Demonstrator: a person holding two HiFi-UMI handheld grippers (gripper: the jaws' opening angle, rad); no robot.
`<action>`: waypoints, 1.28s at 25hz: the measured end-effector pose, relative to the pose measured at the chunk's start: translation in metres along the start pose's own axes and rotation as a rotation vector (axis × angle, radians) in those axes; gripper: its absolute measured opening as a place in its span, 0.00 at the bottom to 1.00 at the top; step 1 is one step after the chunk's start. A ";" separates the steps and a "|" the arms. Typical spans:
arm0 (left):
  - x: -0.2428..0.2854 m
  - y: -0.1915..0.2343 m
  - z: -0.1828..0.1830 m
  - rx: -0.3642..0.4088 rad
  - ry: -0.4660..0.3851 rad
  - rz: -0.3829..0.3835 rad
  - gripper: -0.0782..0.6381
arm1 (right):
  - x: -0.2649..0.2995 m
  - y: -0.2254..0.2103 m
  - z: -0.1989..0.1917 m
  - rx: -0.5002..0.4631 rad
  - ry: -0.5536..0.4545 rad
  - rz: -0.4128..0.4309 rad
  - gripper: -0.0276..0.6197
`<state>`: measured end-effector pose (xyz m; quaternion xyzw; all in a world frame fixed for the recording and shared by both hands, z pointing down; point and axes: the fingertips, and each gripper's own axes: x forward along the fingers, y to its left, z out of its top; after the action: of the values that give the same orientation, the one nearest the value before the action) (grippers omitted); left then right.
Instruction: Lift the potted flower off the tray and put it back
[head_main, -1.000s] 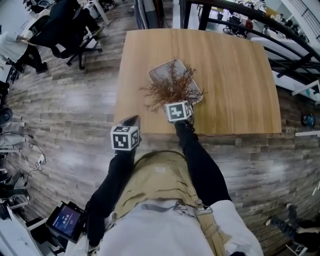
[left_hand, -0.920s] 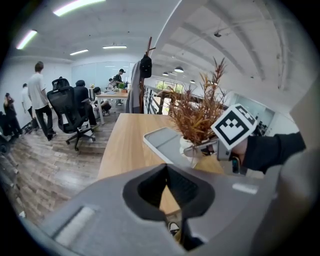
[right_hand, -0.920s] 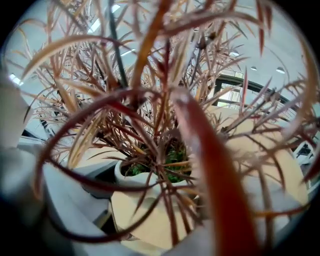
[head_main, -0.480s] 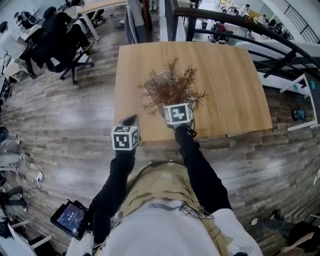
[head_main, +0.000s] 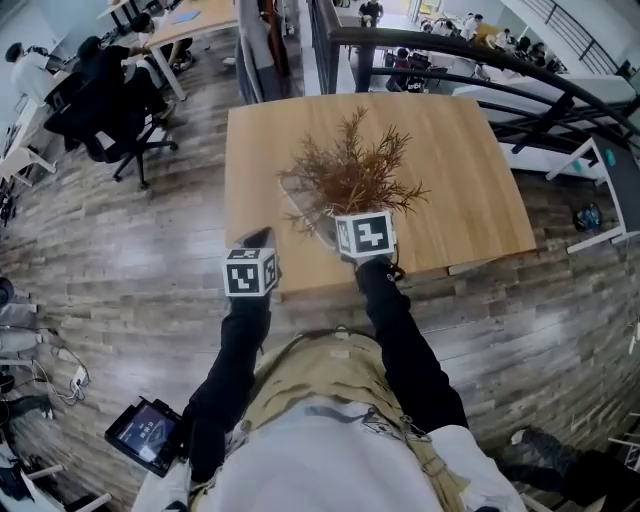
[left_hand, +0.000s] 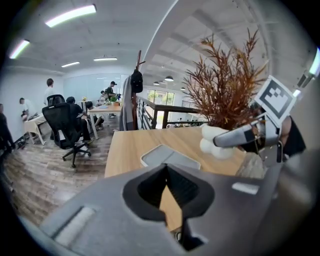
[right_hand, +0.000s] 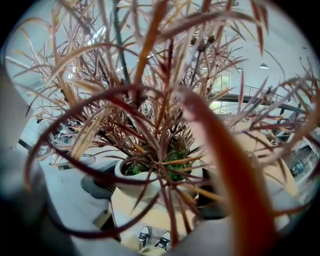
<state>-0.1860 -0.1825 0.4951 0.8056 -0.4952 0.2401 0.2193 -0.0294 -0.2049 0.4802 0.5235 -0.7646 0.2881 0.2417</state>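
The potted flower (head_main: 350, 172), a bush of dry reddish-brown twigs in a small white pot (left_hand: 215, 141), hangs in the air over the near part of the wooden table (head_main: 455, 150). My right gripper (head_main: 360, 224) is shut on the pot, whose rim (right_hand: 150, 176) sits between its jaws. The grey tray (left_hand: 165, 156) lies flat on the table, below the pot and to its left, with nothing on it. In the head view only a corner of the tray (head_main: 298, 212) shows under the twigs. My left gripper (head_main: 256, 244) hovers at the table's near left edge, shut and holding nothing.
Black office chairs (head_main: 110, 100) and seated people stand at desks to the far left. A dark railing (head_main: 470, 50) runs behind and to the right of the table. A tablet device (head_main: 145, 435) lies on the wood floor at lower left.
The potted flower has come up off the tray in my right gripper and now hangs higher and nearer to me. My left gripper has stayed by the table edge.
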 end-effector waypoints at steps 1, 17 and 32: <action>0.000 -0.001 0.001 0.002 -0.005 0.000 0.11 | -0.003 0.001 0.001 0.001 -0.005 -0.002 0.80; 0.001 0.002 0.014 0.029 0.014 0.007 0.11 | -0.015 0.000 0.002 0.016 -0.024 -0.011 0.80; 0.020 0.003 0.025 0.013 0.012 -0.010 0.11 | -0.004 -0.009 0.013 0.009 -0.032 -0.014 0.80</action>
<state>-0.1771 -0.2125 0.4875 0.8081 -0.4882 0.2469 0.2185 -0.0204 -0.2138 0.4703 0.5343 -0.7633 0.2815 0.2293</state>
